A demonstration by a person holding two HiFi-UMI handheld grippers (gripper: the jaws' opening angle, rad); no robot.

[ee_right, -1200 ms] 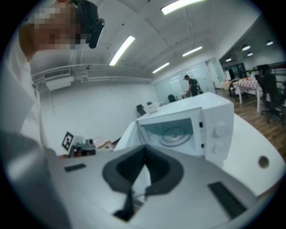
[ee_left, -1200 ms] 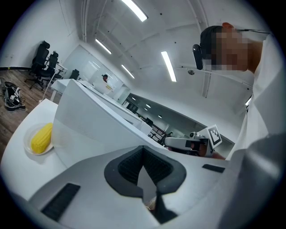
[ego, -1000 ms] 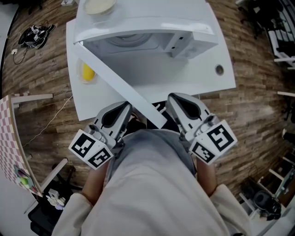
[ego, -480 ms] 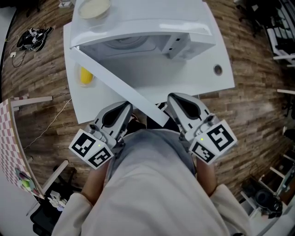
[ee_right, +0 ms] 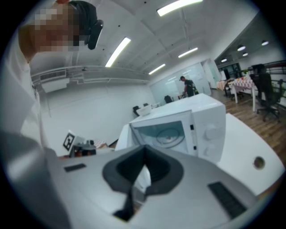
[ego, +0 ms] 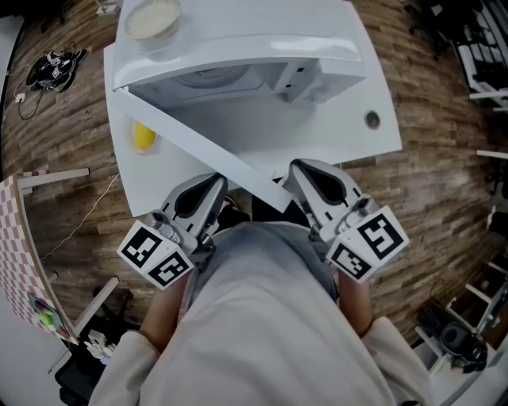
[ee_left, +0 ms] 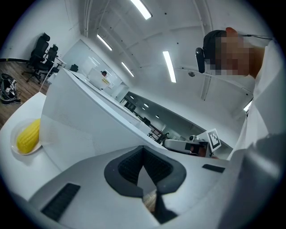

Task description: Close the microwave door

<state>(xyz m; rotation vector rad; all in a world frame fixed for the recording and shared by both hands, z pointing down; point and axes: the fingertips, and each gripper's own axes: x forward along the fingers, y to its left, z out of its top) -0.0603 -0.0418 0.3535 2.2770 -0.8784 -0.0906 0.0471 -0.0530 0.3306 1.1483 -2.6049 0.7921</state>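
The white microwave (ego: 238, 47) stands on a white table (ego: 349, 139), its cavity (ee_right: 167, 132) showing. Its door (ego: 198, 143) is swung wide open and juts toward me; its free edge ends between my two grippers. That door fills the left gripper view as a pale panel (ee_left: 85, 125). My left gripper (ego: 216, 184) is held close to my body, left of the door's edge, jaws together on nothing. My right gripper (ego: 297, 170) sits just right of the edge, also shut and empty. Neither touches the door.
A bowl (ego: 151, 17) rests on top of the microwave. A yellow item on a small plate (ego: 144, 136) lies on the table behind the open door, left of the microwave. A round hole (ego: 371, 120) is in the table's right part. Wooden floor surrounds the table.
The microwave and table have drifted slightly left and up in the head view. Both grippers stay where they were, and the door's angle looks the same.
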